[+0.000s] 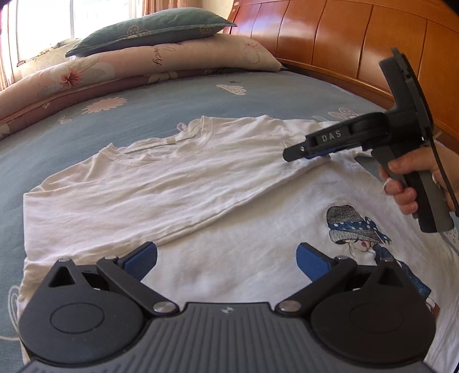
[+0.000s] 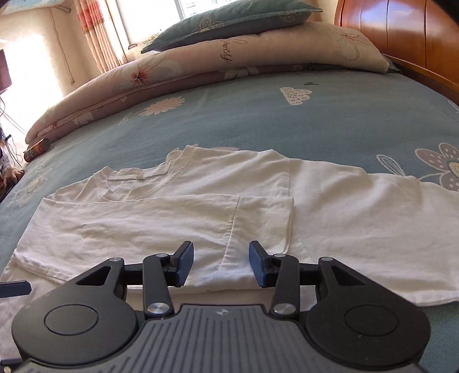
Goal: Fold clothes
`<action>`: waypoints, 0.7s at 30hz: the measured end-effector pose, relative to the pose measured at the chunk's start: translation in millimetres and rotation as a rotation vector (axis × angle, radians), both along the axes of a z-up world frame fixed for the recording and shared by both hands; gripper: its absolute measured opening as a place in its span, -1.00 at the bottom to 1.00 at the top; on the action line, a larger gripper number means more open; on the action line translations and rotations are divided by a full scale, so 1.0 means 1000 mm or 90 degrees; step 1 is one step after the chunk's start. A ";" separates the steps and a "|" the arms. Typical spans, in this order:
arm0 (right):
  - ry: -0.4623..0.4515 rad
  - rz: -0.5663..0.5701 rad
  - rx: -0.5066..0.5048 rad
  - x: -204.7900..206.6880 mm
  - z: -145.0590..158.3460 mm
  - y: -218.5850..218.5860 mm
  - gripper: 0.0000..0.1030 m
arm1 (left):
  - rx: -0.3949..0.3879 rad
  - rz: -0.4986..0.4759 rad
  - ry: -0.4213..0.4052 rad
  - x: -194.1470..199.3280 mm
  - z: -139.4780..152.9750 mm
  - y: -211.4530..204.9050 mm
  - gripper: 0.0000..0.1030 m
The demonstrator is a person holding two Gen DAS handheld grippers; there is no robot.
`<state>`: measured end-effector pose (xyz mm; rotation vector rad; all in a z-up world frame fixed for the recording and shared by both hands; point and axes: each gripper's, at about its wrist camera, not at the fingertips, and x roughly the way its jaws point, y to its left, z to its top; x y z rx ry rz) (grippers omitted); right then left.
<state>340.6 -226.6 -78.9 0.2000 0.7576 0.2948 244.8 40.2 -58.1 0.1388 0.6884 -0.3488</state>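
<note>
item: white t-shirt, w/ printed figure of a girl in a hat at right of left wrist view; lies flat on the bed, centre of both frames, one side already folded over the body so a sleeve lies on top, collar toward mid left in right wrist view. left gripper: bottom centre of its own frame, jaws wide, nothing between them, hovering over the lower body of the shirt; contact w/ cloth can't be told. right gripper: bottom centre of its frame, jaws partly apart, straddling the sleeve seam near the folded edge, not closed on it; seen also at right of left wrist view, held in a hand, tips low over the shirt. surroundings: folded quilt and teal pillow across top of frames, wooden headboard upper right, a can at far left, well apart from the shirt. status, by judgement: fold part done, far side and final fold left. risks: jaws may pinch only the top layer, so the fold opens when lifted; may catch the bedsheet too and drag it; uneven pull by the 2 grippers would skew the edge; soft mattress gives, so a low approach may bunch the cloth.
</note>
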 end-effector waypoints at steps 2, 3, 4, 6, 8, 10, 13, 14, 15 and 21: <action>0.001 -0.005 0.000 -0.007 0.004 0.000 -0.02 | 0.013 0.052 -0.040 0.009 0.005 0.022 0.99; 0.000 -0.004 -0.006 -0.010 0.006 0.002 -0.01 | 0.023 0.078 -0.056 0.013 0.006 0.031 0.99; -0.004 0.002 -0.013 -0.014 0.009 0.004 0.00 | 0.039 0.102 -0.059 0.018 0.005 0.041 0.99; -0.013 0.014 -0.026 -0.022 0.015 0.009 0.05 | 0.073 0.150 -0.058 0.029 0.001 0.061 0.99; -0.021 0.026 -0.034 -0.028 0.019 0.013 0.06 | 0.059 0.174 -0.036 0.038 -0.005 0.080 0.99; -0.027 0.038 -0.041 -0.034 0.021 0.018 0.06 | -0.001 0.188 0.017 0.048 -0.011 0.103 0.99; -0.033 0.052 -0.050 -0.039 0.023 0.023 0.09 | -0.097 0.247 0.085 0.058 -0.020 0.137 0.99; -0.034 0.056 -0.050 -0.041 0.023 0.024 0.09 | -0.106 0.269 0.080 0.057 -0.020 0.145 0.99; -0.036 0.060 -0.046 -0.042 0.025 0.024 0.10 | -0.114 0.275 0.069 0.053 -0.016 0.149 0.99; -0.053 0.100 0.001 -0.047 0.035 0.031 0.09 | -0.154 0.241 0.027 0.037 0.015 0.155 0.99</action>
